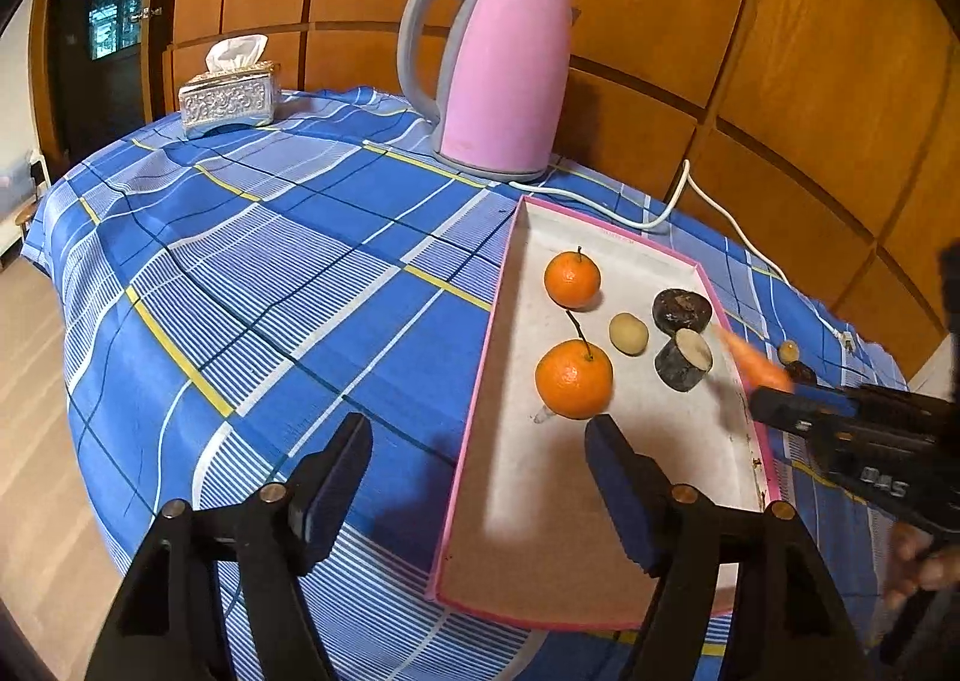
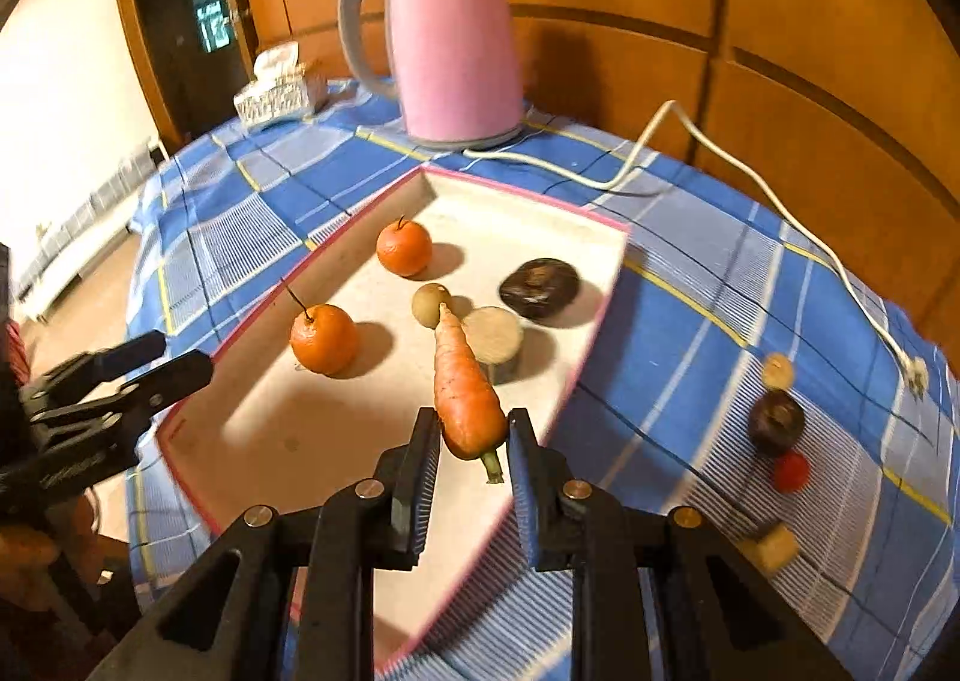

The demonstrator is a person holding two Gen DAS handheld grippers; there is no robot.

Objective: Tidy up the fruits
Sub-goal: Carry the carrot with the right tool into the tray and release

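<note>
Tray (image 1: 528, 501) on table (image 1: 270, 261); kettle (image 1: 504, 75) behind tray.

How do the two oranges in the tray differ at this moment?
The near orange carries a long thin stem, while the far orange has only a short stub. The near orange sits just ahead of the open left tongs; the far orange lies deeper in the tray, towards the kettle. Both are round, bright orange and rest on the tray floor, apart from each other.
</note>
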